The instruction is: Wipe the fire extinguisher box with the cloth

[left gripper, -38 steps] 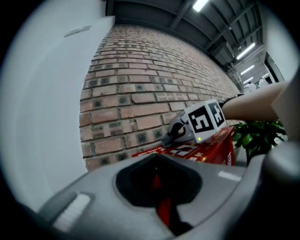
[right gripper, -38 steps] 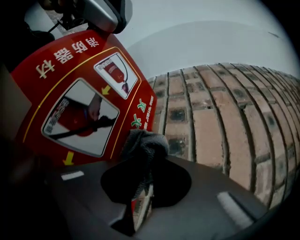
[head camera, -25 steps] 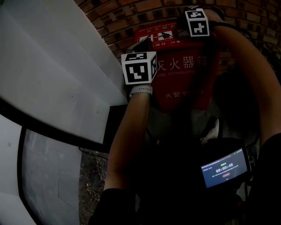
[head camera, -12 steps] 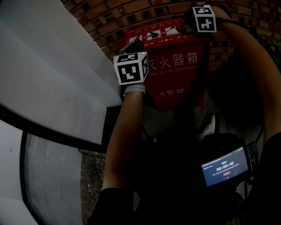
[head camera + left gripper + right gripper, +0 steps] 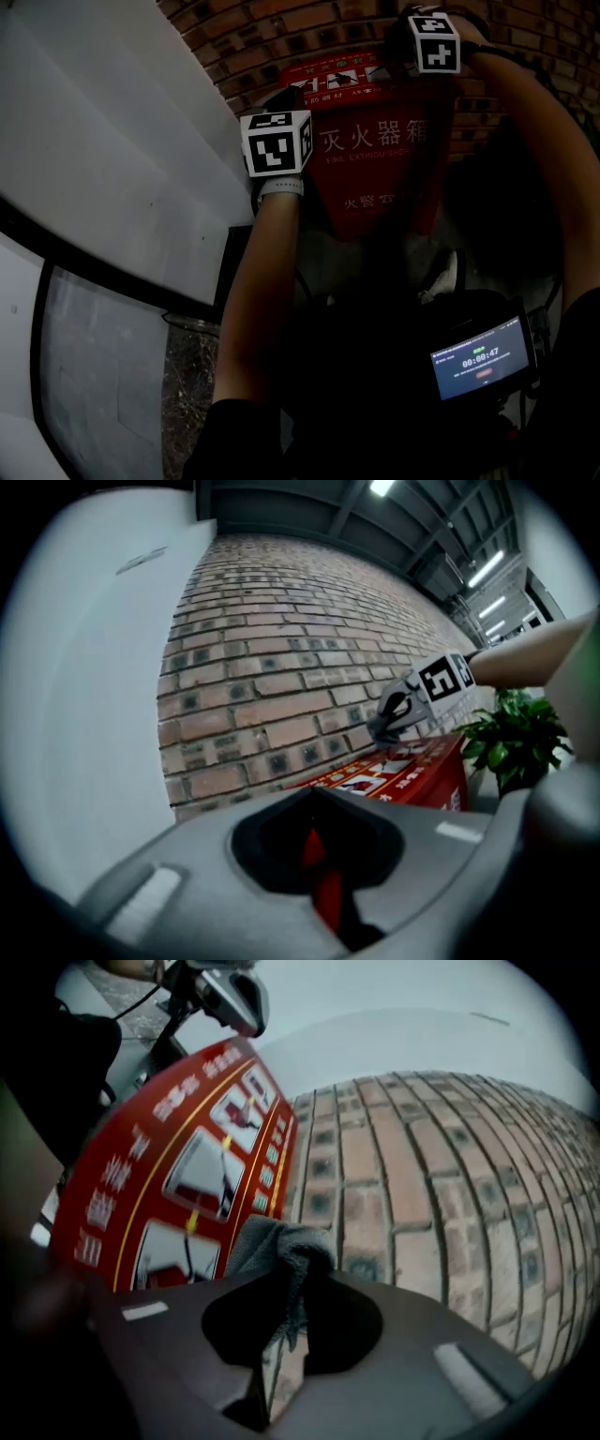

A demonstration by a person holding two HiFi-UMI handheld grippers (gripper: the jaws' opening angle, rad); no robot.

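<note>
Right gripper point(image 5: 277, 1354) clenched on crumpled grey cloth point(image 5: 281, 1246) at top back edge of red metal fire extinguisher box point(image 5: 159, 1176) (brick wall point(image 5: 450, 1176) just behind). Box top runs leftward toward left gripper point(image 5: 323, 883), clenched, seemingly empty.

Covered garage-like space, curved brick wall point(image 5: 281, 696), ceiling strip lights point(image 5: 486, 569)

Tongs point(image 5: 281, 1335) pinching grey cloth point(image 5: 281, 1246), red extinguisher box point(image 5: 178, 1166), brick wall point(image 5: 441, 1185)

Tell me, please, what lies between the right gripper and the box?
The cloth, pinched in the right gripper, lies between it and the box; the right gripper view shows it.
</note>
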